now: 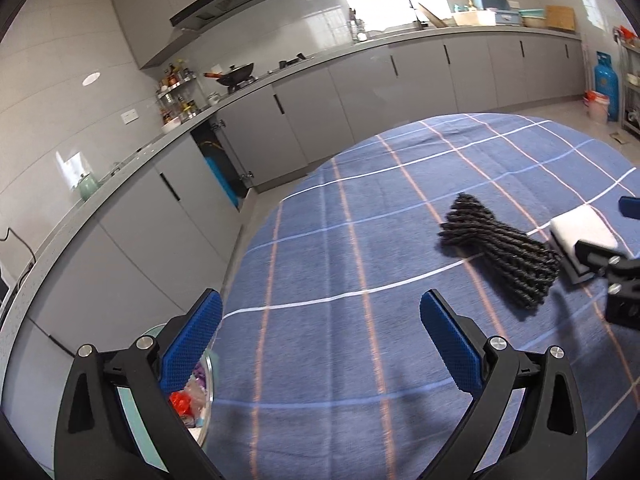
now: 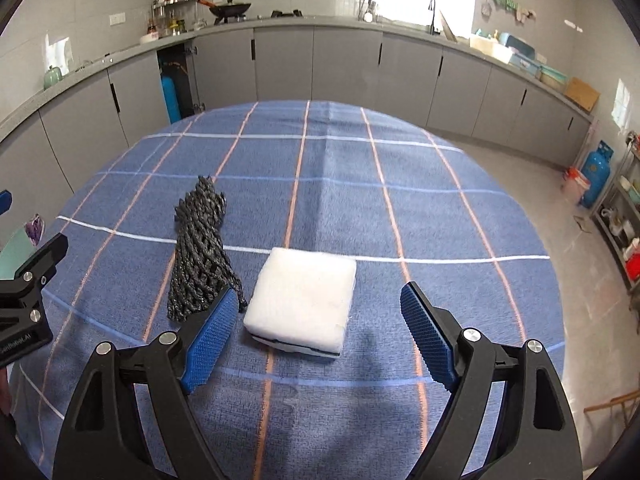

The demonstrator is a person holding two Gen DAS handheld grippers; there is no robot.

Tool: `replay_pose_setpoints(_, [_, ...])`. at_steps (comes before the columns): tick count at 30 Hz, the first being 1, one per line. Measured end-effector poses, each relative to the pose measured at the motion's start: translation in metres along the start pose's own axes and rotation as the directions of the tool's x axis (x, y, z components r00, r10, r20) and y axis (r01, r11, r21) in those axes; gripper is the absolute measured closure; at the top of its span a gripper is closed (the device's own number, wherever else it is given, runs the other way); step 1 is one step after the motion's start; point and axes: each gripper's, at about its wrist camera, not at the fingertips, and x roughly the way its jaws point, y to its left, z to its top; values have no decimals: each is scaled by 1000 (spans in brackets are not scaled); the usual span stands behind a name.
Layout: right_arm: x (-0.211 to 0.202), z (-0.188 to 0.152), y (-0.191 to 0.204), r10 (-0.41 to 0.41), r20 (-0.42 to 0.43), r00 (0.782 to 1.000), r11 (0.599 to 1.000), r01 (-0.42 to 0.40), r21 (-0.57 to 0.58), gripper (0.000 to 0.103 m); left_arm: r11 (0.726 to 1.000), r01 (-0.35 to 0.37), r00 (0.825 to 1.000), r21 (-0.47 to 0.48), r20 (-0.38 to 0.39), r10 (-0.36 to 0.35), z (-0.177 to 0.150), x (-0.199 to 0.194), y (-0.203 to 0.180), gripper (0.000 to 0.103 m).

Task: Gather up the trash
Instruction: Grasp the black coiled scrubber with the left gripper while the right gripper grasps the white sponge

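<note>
Tablecloth (image 2: pixel 320 160); bin (image 1: pixel 204 408) mostly hidden.

Matt woven cloth (image 2: pixel 320 160) covers the table — coarse twisted black rope (image 2: pixel 202 252), fuzzy white foam block (image 2: pixel 304 296).

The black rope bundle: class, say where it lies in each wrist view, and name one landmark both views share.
Left wrist view: black rope bundle right of centre, on the blue checked cloth.
Right wrist view: left of centre.
Shared landmark: white foam block beside it.
</note>
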Motion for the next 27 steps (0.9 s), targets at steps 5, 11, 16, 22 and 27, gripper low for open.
replay_pose_setpoints(5, [10, 0, -2, 31, -43, 999, 999, -30, 20, 42, 1000, 24, 1000, 6, 0, -24, 6, 0, -11, 6])
replay_pose_setpoints(11, [6, -2, -4, 72, -49, 996, 997, -71, 17, 52, 997, 72, 997, 12, -1, -72, 17, 0, -26, 6])
replay_pose_setpoints(16, [-10, 7, -23, -30, 25, 999, 999, 29, 25, 52, 993, 111, 994, 33, 0, -111, 29, 2, -51, 6])
replay_pose_setpoints(22, [-5, 6, -48, -61, 20, 998, 997, 59, 58, 51, 984, 170, 985, 46, -32, -169, 41, 14, -83, 6])
replay_pose_setpoints(27, [-5, 5, -63, -66, 28, 997, 994, 64, 85, 51, 978, 199, 977, 56, -87, -194, 41, 34, -104, 7])
